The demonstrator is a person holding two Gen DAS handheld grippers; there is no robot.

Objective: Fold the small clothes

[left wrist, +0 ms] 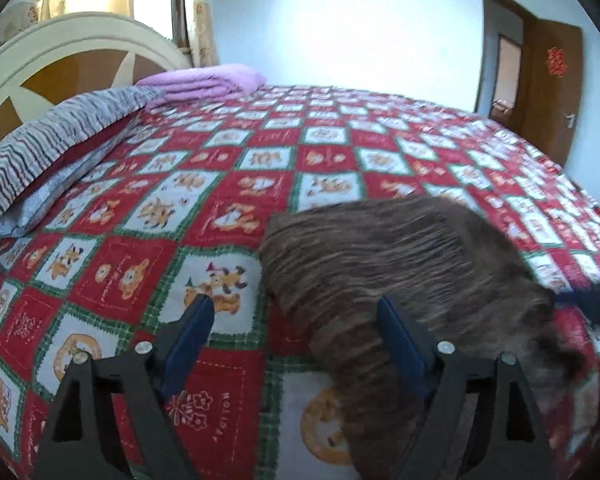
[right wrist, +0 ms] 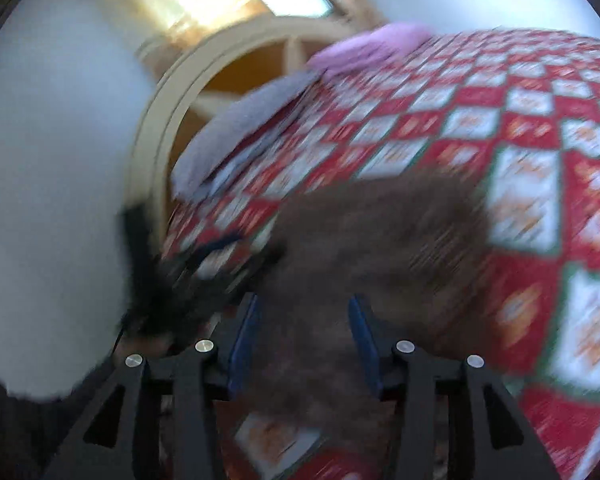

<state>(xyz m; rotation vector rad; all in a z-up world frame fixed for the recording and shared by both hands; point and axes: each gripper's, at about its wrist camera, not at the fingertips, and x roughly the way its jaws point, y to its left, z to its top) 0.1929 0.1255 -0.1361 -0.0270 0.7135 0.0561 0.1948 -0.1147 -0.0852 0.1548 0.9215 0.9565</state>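
Two grippers frame one garment: a small brown ribbed knit garment (left wrist: 380,264) lying on the bed, whose red, white and green patchwork quilt with bear prints (left wrist: 148,208) carries it. Left gripper (left wrist: 296,320): jaws released and standing wide; left blue pad over bare quilt, right blue pad over the garment's near-left part; no cloth pinched between the pads as far as the left wrist view shows. Garment lies ahead and to the right of these jaws; its main body spreads away toward the far right, and a narrower strip runs back toward the camera under the right pad, so the long axis reads roughly near-to-far, tilted right. Right gripper (right wrist: 304,320): jaws parted about halfway; the garment (right wrist: 380,232) sits between and beyond the blue pads, but the frame is badly smeared, so contact with the pads cannot be told. Judgement: right gripper is squarer to the cloth; left sits at its left edge. Background only: striped grey pillow (left wrist: 52,156), folded lilac blanket (left wrist: 204,80), cream and brown headboard (left wrist: 60,44).
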